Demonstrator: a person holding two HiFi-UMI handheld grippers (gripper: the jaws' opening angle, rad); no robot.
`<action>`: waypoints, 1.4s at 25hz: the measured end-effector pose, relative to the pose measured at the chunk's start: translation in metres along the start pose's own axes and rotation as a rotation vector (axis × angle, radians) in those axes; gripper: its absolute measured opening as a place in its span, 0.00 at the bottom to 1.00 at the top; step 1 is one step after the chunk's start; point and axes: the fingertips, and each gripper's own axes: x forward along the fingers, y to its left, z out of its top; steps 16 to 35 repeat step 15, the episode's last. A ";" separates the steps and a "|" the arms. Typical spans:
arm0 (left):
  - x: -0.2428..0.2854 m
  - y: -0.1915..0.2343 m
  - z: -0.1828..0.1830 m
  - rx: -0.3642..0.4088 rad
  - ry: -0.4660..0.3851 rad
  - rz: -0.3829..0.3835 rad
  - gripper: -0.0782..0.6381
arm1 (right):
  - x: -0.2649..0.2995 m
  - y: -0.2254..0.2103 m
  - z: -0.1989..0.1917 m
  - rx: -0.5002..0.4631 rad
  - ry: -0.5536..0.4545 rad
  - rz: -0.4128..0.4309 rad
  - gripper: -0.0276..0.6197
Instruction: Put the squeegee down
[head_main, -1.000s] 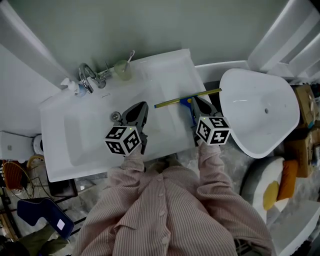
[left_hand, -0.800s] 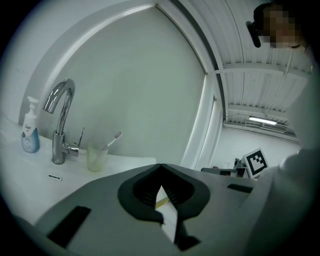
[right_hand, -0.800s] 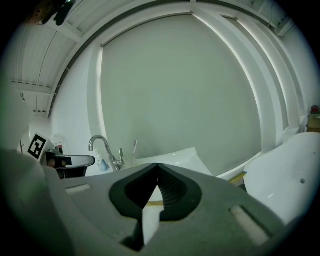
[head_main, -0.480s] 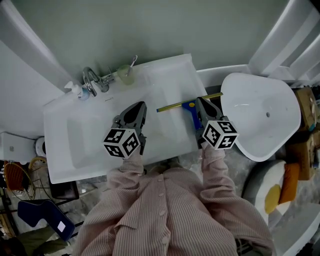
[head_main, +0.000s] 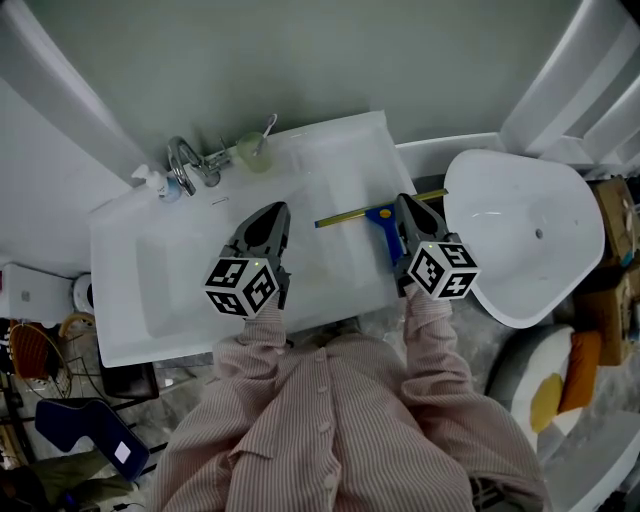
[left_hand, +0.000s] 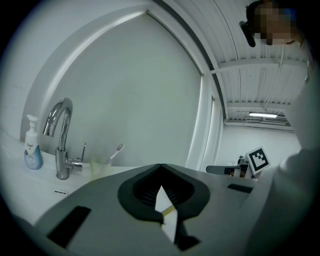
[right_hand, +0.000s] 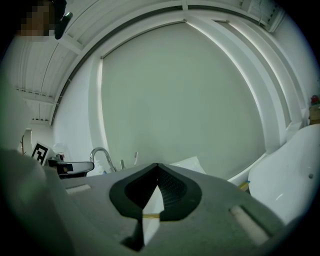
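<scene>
Head view: the squeegee (head_main: 383, 213) lies on the sink counter (head_main: 340, 155). Its blade runs 9 to 3 o'clock and its blue handle points to 6. It sits just at 9 o'clock of the right gripper (head_main: 403, 203), with the left gripper (head_main: 279, 212) farther off.

Left gripper view: the jaws are pressed together and empty.

Right gripper view: the tips meet on nothing, and a yellow sliver of blade shows below them. I judge the squeegee released.

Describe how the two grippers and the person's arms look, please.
Both the left gripper and right gripper have grey bodies, dark pointed jaws and a white cube with black square markers. The sleeves are pink with fine stripes.
</scene>
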 end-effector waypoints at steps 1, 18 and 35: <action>0.000 0.000 0.000 0.001 -0.001 0.003 0.11 | 0.000 0.000 0.000 0.001 -0.002 0.001 0.05; -0.004 0.017 0.003 -0.006 -0.009 0.046 0.11 | 0.004 -0.004 0.002 0.017 -0.011 0.010 0.05; -0.004 0.017 0.003 -0.006 -0.009 0.046 0.11 | 0.004 -0.004 0.002 0.017 -0.011 0.010 0.05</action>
